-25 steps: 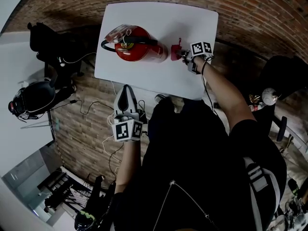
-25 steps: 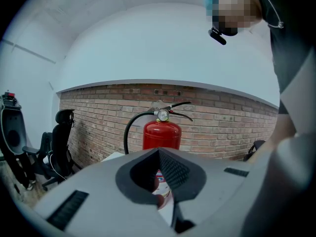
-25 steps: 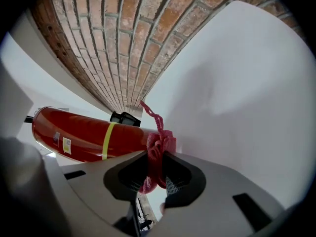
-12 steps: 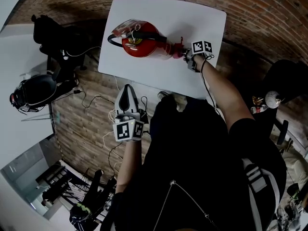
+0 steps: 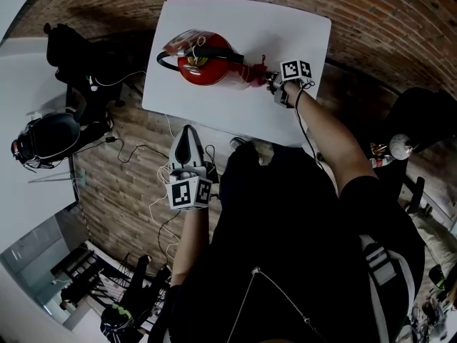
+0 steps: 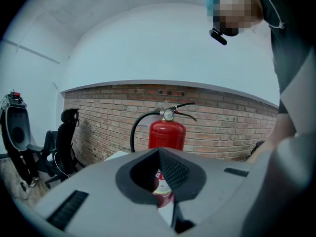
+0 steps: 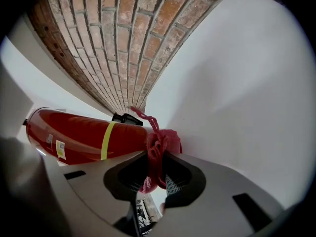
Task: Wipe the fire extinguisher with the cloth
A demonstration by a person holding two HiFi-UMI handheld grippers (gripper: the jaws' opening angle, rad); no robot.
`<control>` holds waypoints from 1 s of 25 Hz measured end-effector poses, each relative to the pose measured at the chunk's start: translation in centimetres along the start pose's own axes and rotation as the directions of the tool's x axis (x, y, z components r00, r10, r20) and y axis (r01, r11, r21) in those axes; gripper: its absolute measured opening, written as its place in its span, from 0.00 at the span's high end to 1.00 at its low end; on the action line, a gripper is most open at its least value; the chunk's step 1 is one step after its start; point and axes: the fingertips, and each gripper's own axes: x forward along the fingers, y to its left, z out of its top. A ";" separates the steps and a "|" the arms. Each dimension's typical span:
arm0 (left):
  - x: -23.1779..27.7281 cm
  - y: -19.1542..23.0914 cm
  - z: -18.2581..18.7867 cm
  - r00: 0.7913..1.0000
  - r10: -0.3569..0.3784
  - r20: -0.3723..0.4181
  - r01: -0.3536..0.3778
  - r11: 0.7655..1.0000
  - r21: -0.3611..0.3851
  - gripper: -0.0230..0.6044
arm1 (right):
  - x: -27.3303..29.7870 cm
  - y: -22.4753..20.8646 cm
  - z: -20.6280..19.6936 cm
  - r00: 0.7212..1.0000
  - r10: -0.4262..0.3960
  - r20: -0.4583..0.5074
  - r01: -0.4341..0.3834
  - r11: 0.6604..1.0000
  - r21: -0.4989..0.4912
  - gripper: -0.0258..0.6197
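Note:
A red fire extinguisher [image 5: 207, 66] with a black hose and lever stands upright on the white table [image 5: 285, 27]. My right gripper [image 5: 270, 79] is shut on a bunched red cloth [image 5: 255, 72], which it presses against the extinguisher's lower body. In the right gripper view the cloth [image 7: 160, 142] sits between the jaws of the right gripper [image 7: 155, 157], touching the red cylinder [image 7: 79, 135] beside its yellow band. My left gripper [image 5: 187, 131] hangs off the table's near edge, shut and holding nothing. In the left gripper view the extinguisher [image 6: 167, 132] stands ahead of the left gripper [image 6: 159, 152].
A black office chair [image 5: 71, 56] and a dark helmet-like device [image 5: 43, 138] stand left of the table. Cables [image 5: 136, 156] trail over the brick-patterned floor. A brick wall [image 6: 222, 127] runs behind the table.
The right gripper has carried the cloth left across a small gap until it touches the extinguisher's lower body. The left gripper has stayed put.

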 end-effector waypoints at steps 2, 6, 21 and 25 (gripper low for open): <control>0.1 -0.1 0.0 1.000 -0.003 0.000 0.003 1.000 0.000 0.95 | -0.1 0.5 -0.1 1.000 0.009 -0.003 -0.009 1.000 -0.005 0.82; 0.5 -0.7 0.3 1.000 -0.022 0.013 0.022 1.000 -0.005 0.95 | -0.6 1.5 -0.2 0.999 0.032 0.008 -0.032 0.999 0.004 0.82; 0.4 -1.0 0.4 0.999 -0.031 0.015 0.031 1.000 0.004 0.95 | -2.6 5.9 0.3 0.991 0.125 0.050 -0.124 0.992 -0.016 0.82; 0.4 -1.1 0.5 0.999 -0.033 0.017 0.033 0.999 0.003 0.95 | -3.0 6.9 0.4 0.988 0.145 0.057 -0.144 0.989 -0.021 0.82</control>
